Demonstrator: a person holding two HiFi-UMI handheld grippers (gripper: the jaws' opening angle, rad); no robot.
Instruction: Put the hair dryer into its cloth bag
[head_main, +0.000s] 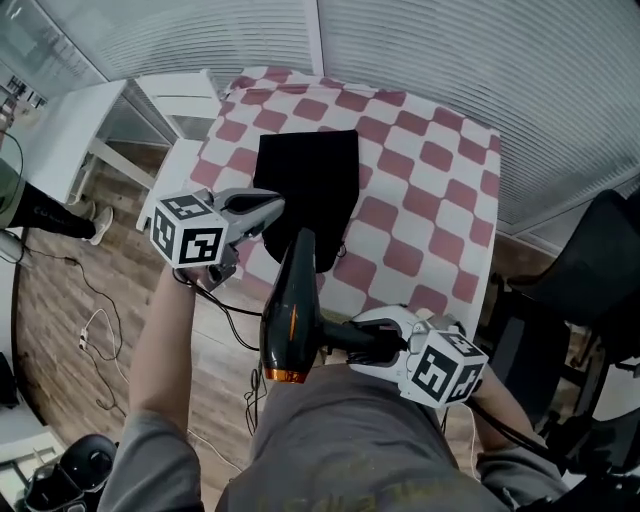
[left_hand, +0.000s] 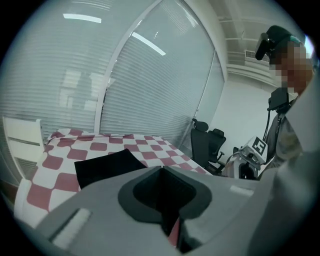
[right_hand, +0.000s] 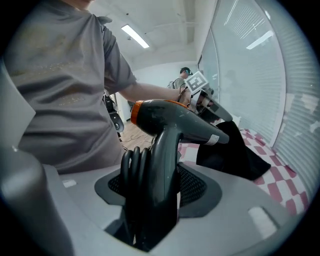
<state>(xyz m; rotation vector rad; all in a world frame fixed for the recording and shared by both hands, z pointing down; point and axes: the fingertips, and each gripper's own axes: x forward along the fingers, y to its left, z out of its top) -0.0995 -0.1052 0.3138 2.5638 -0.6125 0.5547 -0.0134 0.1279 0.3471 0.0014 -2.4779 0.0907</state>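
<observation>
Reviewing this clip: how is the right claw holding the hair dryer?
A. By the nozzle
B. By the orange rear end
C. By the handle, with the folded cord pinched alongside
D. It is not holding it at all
C: the right gripper view shows the right claw shut on the handle of the hair dryer, with the folded cord beside it and the nozzle free.

A red-and-white checked table (head_main: 430, 170) stands between a white bench (head_main: 70, 125) and a black office chair (head_main: 590, 265).

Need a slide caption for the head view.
Right tongs hold the dark grey hair dryer by its handle, nozzle at the black cloth bag pinched by the left tongs.
</observation>
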